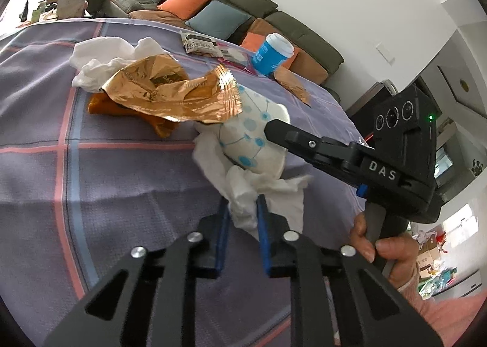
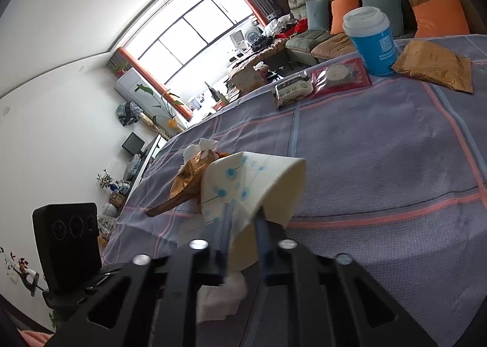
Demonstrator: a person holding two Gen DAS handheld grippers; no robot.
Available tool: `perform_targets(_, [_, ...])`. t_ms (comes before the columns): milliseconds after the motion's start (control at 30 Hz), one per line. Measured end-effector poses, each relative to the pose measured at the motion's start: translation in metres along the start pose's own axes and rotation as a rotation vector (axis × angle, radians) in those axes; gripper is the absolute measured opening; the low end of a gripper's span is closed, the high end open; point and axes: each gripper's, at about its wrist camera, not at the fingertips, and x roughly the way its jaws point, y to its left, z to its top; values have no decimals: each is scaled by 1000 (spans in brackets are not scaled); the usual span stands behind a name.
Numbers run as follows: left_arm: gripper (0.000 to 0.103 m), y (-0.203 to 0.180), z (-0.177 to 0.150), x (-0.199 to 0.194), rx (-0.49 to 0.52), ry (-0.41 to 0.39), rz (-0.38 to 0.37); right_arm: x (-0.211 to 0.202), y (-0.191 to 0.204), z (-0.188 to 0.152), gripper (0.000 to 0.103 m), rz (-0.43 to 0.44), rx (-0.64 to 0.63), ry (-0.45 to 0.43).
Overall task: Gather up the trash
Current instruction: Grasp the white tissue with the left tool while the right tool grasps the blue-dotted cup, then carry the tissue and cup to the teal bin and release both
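Left claw (image 1: 242,219): we see it pinched shut on the crumpled tissue (image 1: 258,194), which lies just under the cup.
Right claw (image 2: 243,219): we see it clamped on the rim of the paper cup (image 2: 243,182), which lies tipped on its side.
Why: we judge one claw takes each piece, so both lift off together.
Nearby trash: gold wrapper (image 1: 170,91) touching the cup, more tissue behind it.
Farther: blue cup (image 2: 373,39) upright, packets beside it.
Bench (image 1: 121,164): checked cloth, all trash on it.

Plaid-clothed table (image 1: 45,164): white tissues (image 1: 100,57), gold wrapper (image 1: 170,94), blue cup (image 1: 272,54), snack packets (image 2: 322,79).
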Motion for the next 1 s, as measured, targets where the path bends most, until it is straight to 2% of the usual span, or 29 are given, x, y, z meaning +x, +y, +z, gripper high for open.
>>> perform_targets(200, [10,-3,-4,-8,33,-23,-4,-12,4,-1,4,-15,-21,-41])
perform_targets(600, [10,-4,-21,-41,70,-72,-43,-41,15,0,4,-58,-72,-120])
perform_targets(800, [10,6,-27,-66,60,-129,-5,-54,32,4,4,-58,-118,-165])
perform_targets(1000, [10,20,-32,-90,33,-178,27,-55,62,6,4,-8,-192,-179])
